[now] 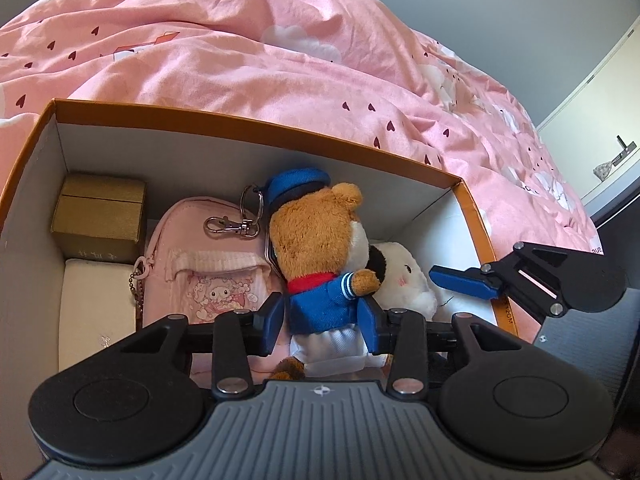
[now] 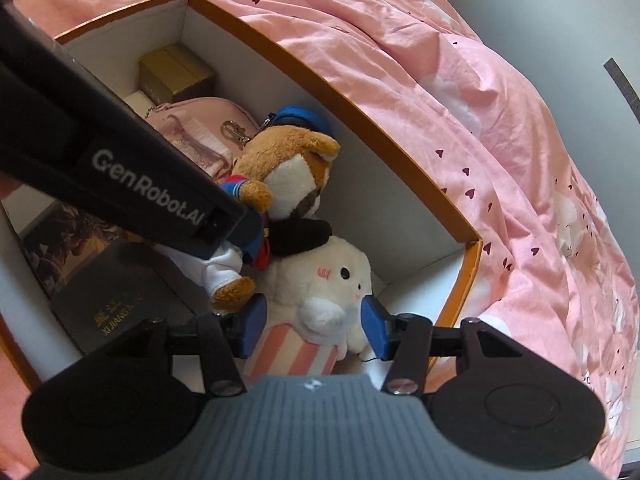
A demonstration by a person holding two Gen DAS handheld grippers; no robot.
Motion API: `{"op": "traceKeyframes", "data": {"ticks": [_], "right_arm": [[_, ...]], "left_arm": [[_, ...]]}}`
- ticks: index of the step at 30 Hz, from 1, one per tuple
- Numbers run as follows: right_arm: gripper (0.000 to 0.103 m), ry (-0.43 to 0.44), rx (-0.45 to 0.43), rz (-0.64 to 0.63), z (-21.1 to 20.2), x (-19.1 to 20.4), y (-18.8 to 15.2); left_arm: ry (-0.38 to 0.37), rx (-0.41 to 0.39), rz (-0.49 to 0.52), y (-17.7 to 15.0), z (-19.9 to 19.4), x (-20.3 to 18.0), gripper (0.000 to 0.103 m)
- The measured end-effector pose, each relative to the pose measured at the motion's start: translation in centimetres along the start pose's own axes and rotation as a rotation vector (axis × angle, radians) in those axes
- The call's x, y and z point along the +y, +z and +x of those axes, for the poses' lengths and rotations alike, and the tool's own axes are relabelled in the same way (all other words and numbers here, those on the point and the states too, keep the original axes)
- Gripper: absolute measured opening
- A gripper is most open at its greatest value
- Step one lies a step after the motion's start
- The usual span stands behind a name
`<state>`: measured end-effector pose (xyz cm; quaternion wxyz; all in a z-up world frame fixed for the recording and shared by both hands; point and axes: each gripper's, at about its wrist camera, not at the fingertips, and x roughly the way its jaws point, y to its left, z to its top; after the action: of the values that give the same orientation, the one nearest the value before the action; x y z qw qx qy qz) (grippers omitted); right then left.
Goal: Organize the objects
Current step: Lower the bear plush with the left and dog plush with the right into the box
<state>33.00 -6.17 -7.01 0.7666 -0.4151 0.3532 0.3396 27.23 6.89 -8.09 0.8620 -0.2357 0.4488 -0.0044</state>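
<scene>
An orange-rimmed cardboard box (image 1: 256, 120) (image 2: 328, 84) lies on a pink bed. Inside it, my left gripper (image 1: 322, 320) is shut on a brown bear plush in a blue sailor suit and cap (image 1: 320, 240) (image 2: 288, 168), holding its body upright. My right gripper (image 2: 314, 328) is open, its fingers either side of a white bunny plush with a pink-striped base (image 2: 328, 292) (image 1: 404, 276); whether they touch it I cannot tell. The right gripper's finger (image 1: 460, 282) shows in the left wrist view beside the bunny.
A pink pouch with a metal clasp (image 1: 208, 276) (image 2: 200, 128), a gold box (image 1: 100, 216) (image 2: 176, 72), a cream box (image 1: 96, 312) and a dark book (image 2: 116, 292) also lie in the box. The pink heart-print duvet (image 1: 280, 52) surrounds it.
</scene>
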Motion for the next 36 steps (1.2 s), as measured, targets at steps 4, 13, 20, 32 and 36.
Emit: {"op": "traceKeyframes", "data": {"ticks": [4,13,20,32,36], "right_arm": [[0.055,0.03,0.013,-0.004,1.1,-0.3,1.0],[0.063,0.036,0.059,0.03,2.6,-1.3,1.1],[0.052,0.043,0.068,0.153,2.1,-2.4,1.1],[0.049,0.058,-0.052,0.648,-0.9,-5.7,-1.3],[0.05,0.08,-0.072,0.699,-0.8,-6.3,-1.0]], "left_arm": [[0.006,0.006,0.002,0.1,0.0,0.1,0.046],[0.004,0.019,0.01,0.3,0.3,0.2,0.047],[0.001,0.019,0.005,0.3,0.1,0.3,0.047],[-0.017,0.044,0.038,0.7,-0.1,0.7,0.045],[-0.044,0.066,0.044,0.7,0.6,0.3,0.036]]}}
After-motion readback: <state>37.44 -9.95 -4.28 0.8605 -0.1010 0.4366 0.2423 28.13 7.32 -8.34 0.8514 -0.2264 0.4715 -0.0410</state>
